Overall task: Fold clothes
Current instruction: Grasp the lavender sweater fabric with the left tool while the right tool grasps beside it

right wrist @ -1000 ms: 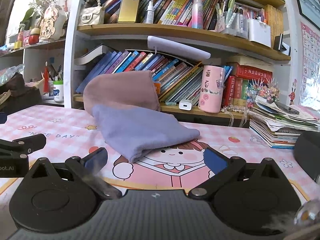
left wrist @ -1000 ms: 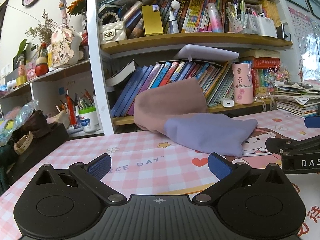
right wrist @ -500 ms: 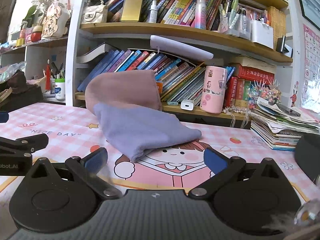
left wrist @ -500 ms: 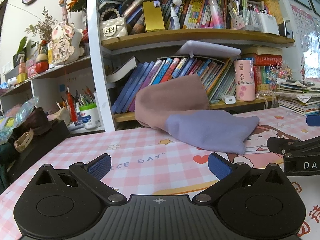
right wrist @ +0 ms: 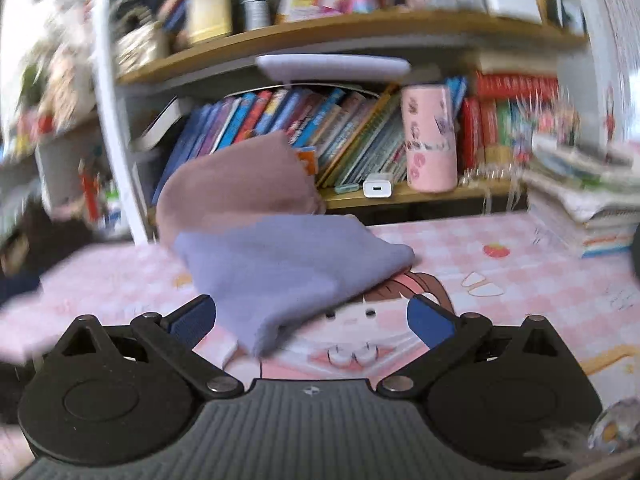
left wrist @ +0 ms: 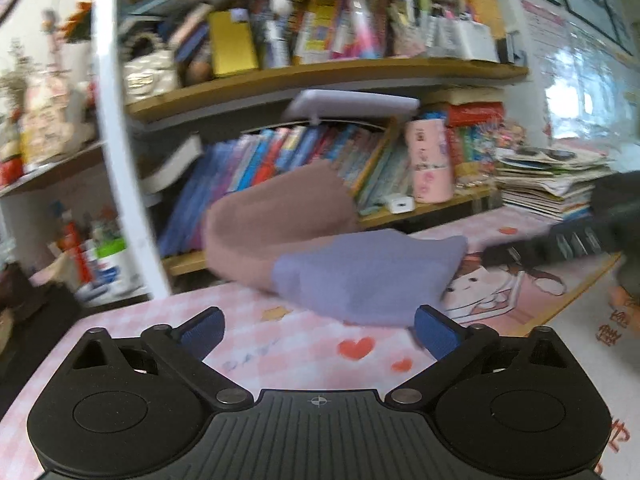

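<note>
You have one two-tone garment (right wrist: 288,264), brown and lilac, lying on the desk (right wrist: 500,280) at twelve o'clock. Your left gripper (left wrist: 318,326) and right gripper (right wrist: 312,320) both gape wide, empty.

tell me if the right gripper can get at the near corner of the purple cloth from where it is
Probably yes. The right gripper is open, and the purple cloth has its near corner lying between the spread fingers on the pink mat, with nothing across it.
</note>
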`<state>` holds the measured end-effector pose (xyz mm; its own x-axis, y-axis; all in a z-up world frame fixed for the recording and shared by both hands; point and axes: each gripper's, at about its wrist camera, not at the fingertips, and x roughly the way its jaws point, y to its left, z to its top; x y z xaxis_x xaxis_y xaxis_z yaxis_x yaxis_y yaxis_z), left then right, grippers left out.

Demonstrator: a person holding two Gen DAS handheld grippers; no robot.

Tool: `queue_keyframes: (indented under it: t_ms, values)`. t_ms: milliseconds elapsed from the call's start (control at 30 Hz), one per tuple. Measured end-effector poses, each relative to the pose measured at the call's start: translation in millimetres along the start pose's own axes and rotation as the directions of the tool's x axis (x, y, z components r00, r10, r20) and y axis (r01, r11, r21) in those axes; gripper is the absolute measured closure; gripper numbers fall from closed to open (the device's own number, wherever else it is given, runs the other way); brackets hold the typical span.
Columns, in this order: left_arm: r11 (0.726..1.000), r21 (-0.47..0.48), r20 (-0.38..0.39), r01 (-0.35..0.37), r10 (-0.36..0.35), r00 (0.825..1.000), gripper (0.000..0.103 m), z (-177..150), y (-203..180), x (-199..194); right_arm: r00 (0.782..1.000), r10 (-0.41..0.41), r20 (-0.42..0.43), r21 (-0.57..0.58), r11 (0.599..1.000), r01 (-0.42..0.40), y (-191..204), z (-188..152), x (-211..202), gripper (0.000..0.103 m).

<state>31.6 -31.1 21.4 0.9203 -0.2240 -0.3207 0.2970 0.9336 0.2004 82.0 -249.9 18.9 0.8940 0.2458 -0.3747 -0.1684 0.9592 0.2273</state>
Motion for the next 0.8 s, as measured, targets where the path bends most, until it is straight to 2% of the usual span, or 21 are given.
queue_keyframes:
  t_ms: [67, 133, 200, 300, 367, 433, 500, 600, 667, 700, 800]
  values:
    - [0.999, 0.019, -0.024, 0.037, -0.037, 0.999, 0.011, 6.1, -7.8, 13.2, 0.998, 0.048, -0.036, 0.124, 0.991, -0.043, -18.4, 14.9, 21.1, 0.003]
    - [0.997, 0.044, -0.05, 0.063, -0.061, 0.997, 0.012, 8.2, -18.7, 25.4, 0.992, 0.1, -0.073, 0.251, 0.965, -0.079, -37.7, 20.1, 43.7, 0.009]
    - [0.994, 0.068, -0.076, 0.09, -0.085, 0.993, 0.012, 10.4, -29.7, 37.6, 0.987, 0.136, -0.088, 0.359, 0.929, -0.096, -55.3, 20.4, 61.1, 0.034]
    - [0.986, 0.103, -0.117, 0.131, -0.119, 0.986, 0.018, 13.7, -46.2, 55.9, 0.982, 0.167, -0.087, 0.491, 0.865, -0.103, -79.7, 14.4, 80.6, 0.06]
    - [0.979, 0.126, -0.144, 0.159, -0.141, 0.98, 0.027, 15.8, -57.1, 68.1, 0.979, 0.194, -0.06, 0.533, 0.835, -0.133, -92.9, 6.9, 84.5, 0.065]
    - [0.973, 0.147, -0.173, 0.18, -0.154, 0.973, 0.032, 18.2, -67.1, 81.5, 0.976, 0.209, -0.06, 0.568, 0.811, -0.139, -104.0, 0.5, 86.4, 0.066]
    - [0.971, 0.165, -0.213, 0.175, -0.138, 0.967, 0.034, 20.7, -75.0, 102.4, 0.972, 0.226, -0.068, 0.599, 0.788, -0.142, -114.9, -3.1, 88.0, 0.065]
    - [0.972, 0.171, -0.256, 0.163, -0.116, 0.96, 0.041, 23.1, -81.7, 126.0, 0.969, 0.239, -0.064, 0.612, 0.776, -0.151, -122.8, -6.5, 88.2, 0.067]
    - [0.975, 0.161, -0.281, 0.154, -0.104, 0.954, 0.058, 23.8, -82.9, 137.4, 0.966, 0.253, -0.059, 0.62, 0.767, -0.163, -124.4, -6.7, 88.6, 0.065]
    - [0.977, 0.139, -0.291, 0.159, -0.113, 0.95, 0.06, 24.6, -81.5, 141.5, 0.964, 0.258, -0.059, 0.619, 0.768, -0.167, -124.2, -6.1, 90.0, 0.064]
    - [0.983, 0.027, -0.278, 0.182, -0.167, 0.946, 0.079, 29.2, -69.7, 141.4, 0.959, 0.277, -0.066, 0.619, 0.765, -0.178, -123.5, -6.3, 90.8, 0.062]
